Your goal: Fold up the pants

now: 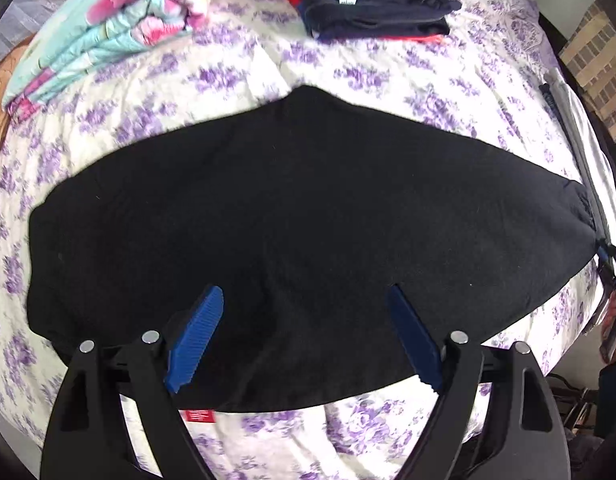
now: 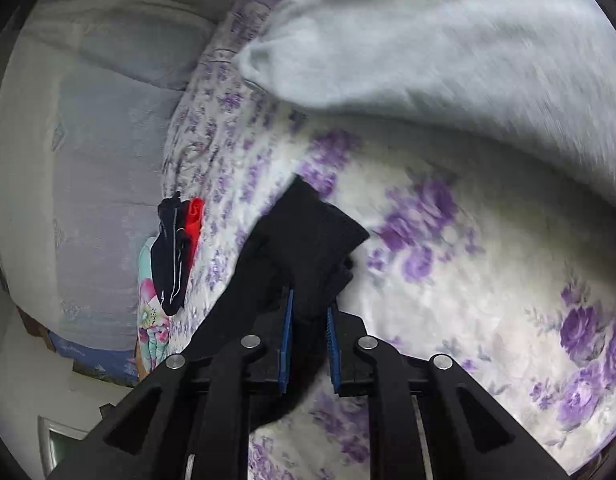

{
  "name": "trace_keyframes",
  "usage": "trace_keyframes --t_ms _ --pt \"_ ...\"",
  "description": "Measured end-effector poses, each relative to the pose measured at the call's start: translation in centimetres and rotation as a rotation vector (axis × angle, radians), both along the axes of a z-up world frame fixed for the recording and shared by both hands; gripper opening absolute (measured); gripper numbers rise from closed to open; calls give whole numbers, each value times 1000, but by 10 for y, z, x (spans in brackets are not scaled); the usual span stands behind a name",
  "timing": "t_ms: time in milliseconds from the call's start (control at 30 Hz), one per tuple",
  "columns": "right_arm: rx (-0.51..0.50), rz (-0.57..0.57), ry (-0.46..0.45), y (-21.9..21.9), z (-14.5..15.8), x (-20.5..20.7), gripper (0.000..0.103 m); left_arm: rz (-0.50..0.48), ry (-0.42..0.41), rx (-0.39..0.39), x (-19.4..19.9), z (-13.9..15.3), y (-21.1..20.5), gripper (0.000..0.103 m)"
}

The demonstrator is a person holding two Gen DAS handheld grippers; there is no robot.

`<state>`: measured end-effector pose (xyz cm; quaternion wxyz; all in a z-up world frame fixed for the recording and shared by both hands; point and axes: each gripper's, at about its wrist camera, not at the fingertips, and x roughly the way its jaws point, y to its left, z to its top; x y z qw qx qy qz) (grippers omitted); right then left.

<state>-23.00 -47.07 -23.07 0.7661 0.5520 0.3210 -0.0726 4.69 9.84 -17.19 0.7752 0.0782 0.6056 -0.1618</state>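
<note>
The black pants (image 1: pixel 292 248) lie spread flat and smooth across the floral bed (image 1: pixel 347 80). Left tongs (image 1: pixel 304 336) hover spread wide above the pants' near edge. Right tongs (image 2: pixel 309 340) pinch a bunched end of the pants (image 2: pixel 308 240).

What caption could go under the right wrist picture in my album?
Right gripper pinches one end of the black pants above a purple-flowered bedsheet, a pale grey blanket beyond.

Bright, motion-blurred, fisheye-warped edges
</note>
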Motion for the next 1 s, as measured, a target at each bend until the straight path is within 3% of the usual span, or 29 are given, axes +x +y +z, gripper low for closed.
trace_keyframes --t_ms 67,133,200,267,300,333,400,500,567,600,700,767,800,833,1000 --pt "66 -54 -62 -2 -12 -11 33 -9 11 -17 -2 -2 -9 82" --pt "95 -49 -107 -2 -10 -11 56 -29 5 -28 -3 -2 -19 82" --pt "59 4 -116 1 -3 -3 62 -53 2 -18 -5 -10 -34 82" --pt "12 36 -93 2 0 9 49 -84 30 38 -7 -30 -48 83" --pt "21 45 -93 2 -2 10 25 -91 42 87 -8 -40 -53 83" --pt "47 41 -100 -1 -4 9 17 -95 44 144 -9 -50 -58 82" --pt "55 53 -135 -3 1 5 17 -108 22 160 -14 -49 -66 81" --pt "12 102 -160 0 16 9 17 -92 -34 100 -19 -29 -80 81" --pt "-41 104 -63 -1 11 17 27 -81 -113 126 -23 -20 -95 83" --pt "-66 107 -2 -1 5 20 43 -71 -157 182 -24 -19 -106 83" --pt "-11 72 -54 -4 -4 17 50 -60 -239 261 -26 -10 -131 83" --pt "-5 85 -71 -5 -3 17 43 -54 -260 241 -27 1 -142 83" --pt "0 100 -74 -5 -3 18 21 -46 -270 239 -27 5 -147 83" --pt "14 111 -89 -6 -2 18 17 -39 -281 239 -28 9 -149 83" --pt "7 141 -93 -8 4 19 17 -16 -307 258 -28 23 -158 83"
